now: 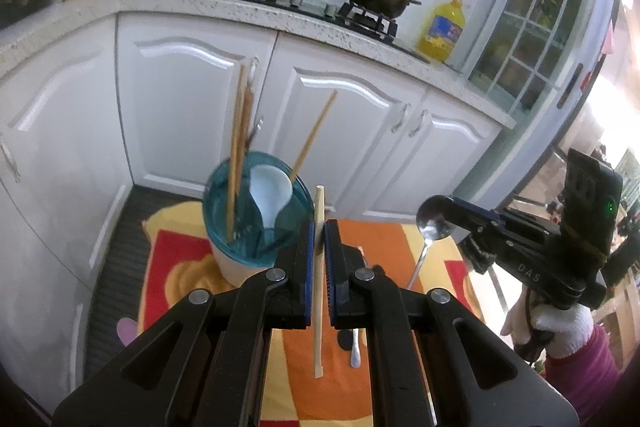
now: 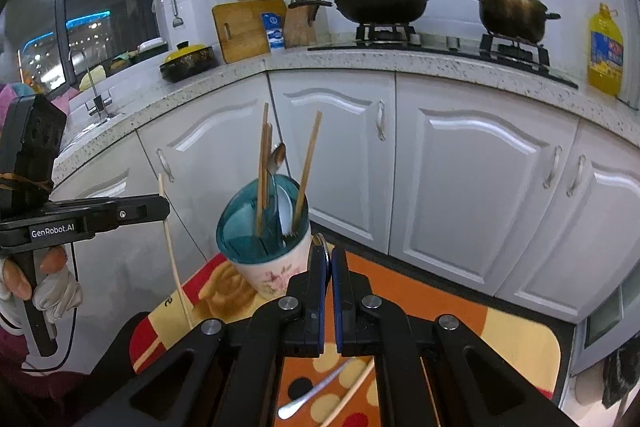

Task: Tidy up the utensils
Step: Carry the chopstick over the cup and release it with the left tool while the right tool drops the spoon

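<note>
A white floral utensil holder with a teal divider top [image 1: 256,223] stands on the colourful mat; it also shows in the right wrist view [image 2: 264,247]. It holds several wooden chopsticks [image 1: 238,147] and a white ceramic spoon [image 1: 269,193]. My left gripper [image 1: 319,231] is shut on a pale chopstick [image 1: 318,291], held upright just right of the holder. My right gripper [image 2: 329,259] is shut on a metal spoon [image 1: 434,223], bowl up, handle hanging down [image 2: 308,393]. The left gripper's chopstick shows at the left in the right wrist view [image 2: 172,251].
The mat [image 1: 384,359] covers a small table in front of white cabinets [image 2: 472,179]. A chopstick [image 2: 348,401] lies on the mat below my right gripper. The counter behind carries a wok [image 2: 380,5], a pot [image 2: 510,11] and an oil bottle [image 2: 605,51].
</note>
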`<state>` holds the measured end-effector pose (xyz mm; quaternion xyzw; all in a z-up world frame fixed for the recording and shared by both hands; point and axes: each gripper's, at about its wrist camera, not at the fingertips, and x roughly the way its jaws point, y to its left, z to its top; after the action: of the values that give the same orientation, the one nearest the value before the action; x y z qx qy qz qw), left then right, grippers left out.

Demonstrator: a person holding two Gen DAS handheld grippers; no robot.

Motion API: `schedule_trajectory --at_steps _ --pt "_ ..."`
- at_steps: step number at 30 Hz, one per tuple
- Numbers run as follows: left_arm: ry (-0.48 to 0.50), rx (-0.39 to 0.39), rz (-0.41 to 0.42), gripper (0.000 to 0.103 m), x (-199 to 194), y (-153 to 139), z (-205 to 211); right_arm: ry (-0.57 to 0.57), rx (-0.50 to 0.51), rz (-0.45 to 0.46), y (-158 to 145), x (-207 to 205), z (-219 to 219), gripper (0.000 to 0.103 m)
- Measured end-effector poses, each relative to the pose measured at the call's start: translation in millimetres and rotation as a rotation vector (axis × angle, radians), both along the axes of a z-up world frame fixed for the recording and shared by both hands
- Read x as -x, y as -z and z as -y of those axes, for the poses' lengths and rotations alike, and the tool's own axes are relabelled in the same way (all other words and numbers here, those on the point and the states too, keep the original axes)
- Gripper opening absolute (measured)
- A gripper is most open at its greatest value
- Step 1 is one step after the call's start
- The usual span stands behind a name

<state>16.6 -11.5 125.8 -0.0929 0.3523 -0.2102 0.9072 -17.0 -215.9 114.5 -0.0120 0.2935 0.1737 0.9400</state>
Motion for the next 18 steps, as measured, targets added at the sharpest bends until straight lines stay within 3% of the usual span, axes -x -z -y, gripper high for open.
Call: schedule_trajectory --at_steps 9,18 --pt "-0.078 0.039 0.095 0.004 -20 -47 -33 0.007 0.009 0.075 -30 -26 -20 0.003" --pt "-0.212 -0.017 0.195 0.004 -64 -62 -42 0.095 0.054 0.158 -40 -60 -44 0.003"
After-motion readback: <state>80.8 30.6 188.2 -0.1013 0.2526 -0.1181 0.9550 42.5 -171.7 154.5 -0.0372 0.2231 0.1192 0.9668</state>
